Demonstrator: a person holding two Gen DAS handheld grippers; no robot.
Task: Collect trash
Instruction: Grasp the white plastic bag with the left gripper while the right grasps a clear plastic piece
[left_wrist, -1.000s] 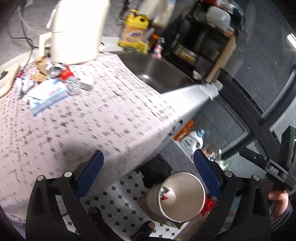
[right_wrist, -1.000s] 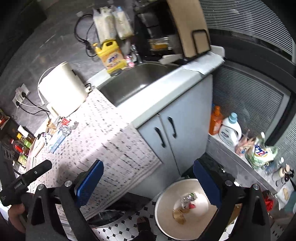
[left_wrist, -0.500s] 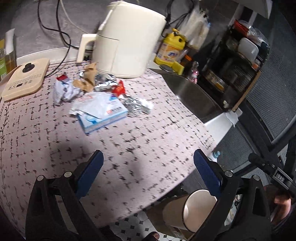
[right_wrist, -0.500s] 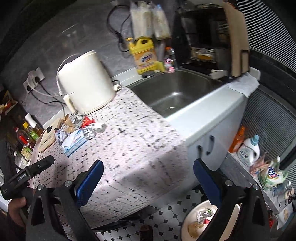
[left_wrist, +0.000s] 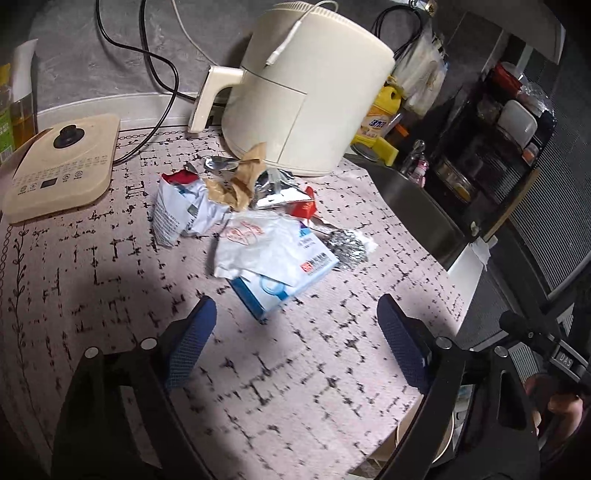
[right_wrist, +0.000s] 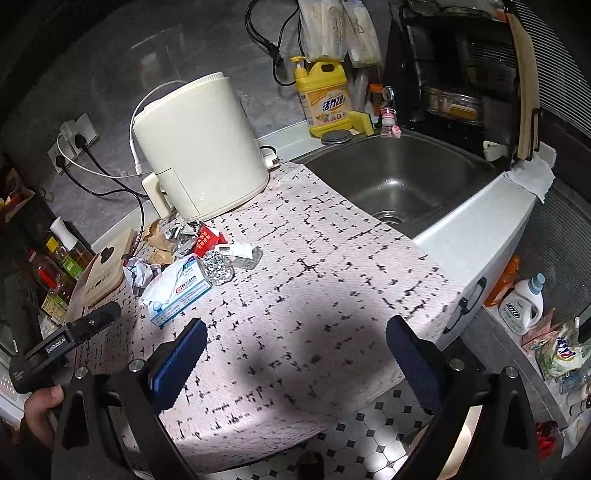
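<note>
The left gripper (left_wrist: 295, 332) is held wide, jaws closing on nothing, aimed at the trash pile (left_wrist: 258, 221) just ahead of it. The right gripper (right_wrist: 295, 354) is kept open and empty, the pile lying ahead to its left, presumably for the next pick

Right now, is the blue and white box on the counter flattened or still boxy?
Partly crushed. The blue and white box lies on its side under a crumpled white wrapper, one end buckled but still holding some shape.

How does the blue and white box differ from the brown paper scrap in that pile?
The blue and white box keeps flat printed sides; the brown paper scrap is crumpled and plain. The box lies at the pile's near edge, the scrap against the cream appliance. Both rest on the patterned cloth.
</note>
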